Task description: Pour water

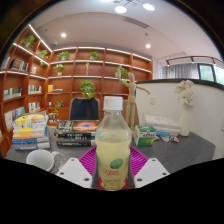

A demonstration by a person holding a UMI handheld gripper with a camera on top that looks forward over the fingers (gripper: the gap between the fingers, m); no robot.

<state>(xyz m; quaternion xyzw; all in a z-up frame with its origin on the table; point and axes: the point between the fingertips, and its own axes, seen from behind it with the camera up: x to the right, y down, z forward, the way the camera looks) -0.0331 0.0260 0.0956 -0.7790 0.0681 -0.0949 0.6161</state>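
Note:
A clear plastic bottle (113,140) with a white cap, pale yellowish liquid and a green-marked label stands upright between my two fingers. My gripper (112,168) is shut on the bottle, its magenta pads (88,160) pressing against the lower body on both sides. The bottle is held above the grey table (185,150). A white cup (40,159) sits on the table to the left, just beyond the left finger; only its rim and upper wall show.
Stacks of books (30,131) and boxes (72,133) lie at the table's left and back. Small packets (152,133) and a vase with flowers (185,108) stand at the right. A wooden figure (130,95), a chair and bookshelves lie beyond.

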